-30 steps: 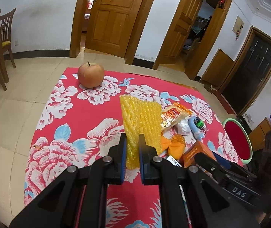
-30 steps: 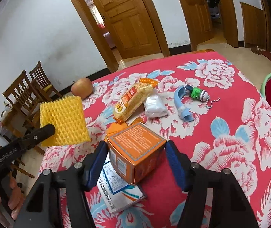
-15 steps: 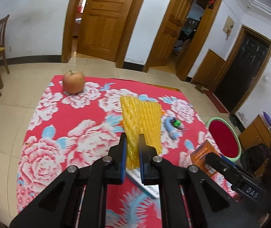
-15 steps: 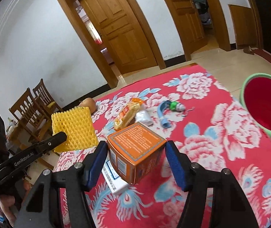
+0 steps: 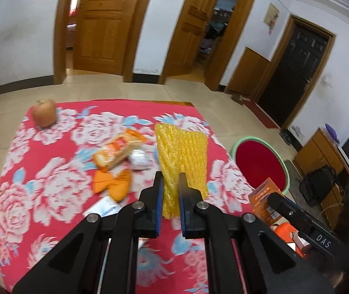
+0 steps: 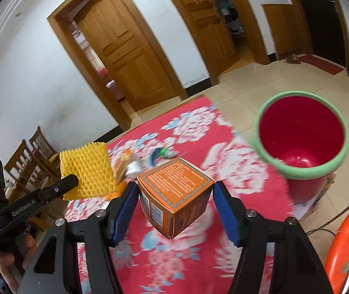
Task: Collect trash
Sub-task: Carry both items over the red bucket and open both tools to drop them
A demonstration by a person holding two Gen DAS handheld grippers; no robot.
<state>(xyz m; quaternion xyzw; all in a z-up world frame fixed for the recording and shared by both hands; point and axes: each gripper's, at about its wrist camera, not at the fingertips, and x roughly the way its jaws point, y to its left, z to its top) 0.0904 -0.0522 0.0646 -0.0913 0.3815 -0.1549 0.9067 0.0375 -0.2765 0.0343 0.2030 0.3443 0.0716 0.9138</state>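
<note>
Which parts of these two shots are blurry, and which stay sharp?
Left wrist view: the floral tablecloth and snack packet are smeared, while the left tongs and yellow foam net stay sharp. Right wrist view: the red bucket rim and cloth blur; the orange box stays crisp.

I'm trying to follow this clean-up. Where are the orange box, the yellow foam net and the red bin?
orange box [image 6: 175,175]: right wrist view, its printed top.
yellow foam net [image 5: 181,152]: left wrist view, its middle.
red bin [image 6: 299,132]: right wrist view, its inner wall.
</note>
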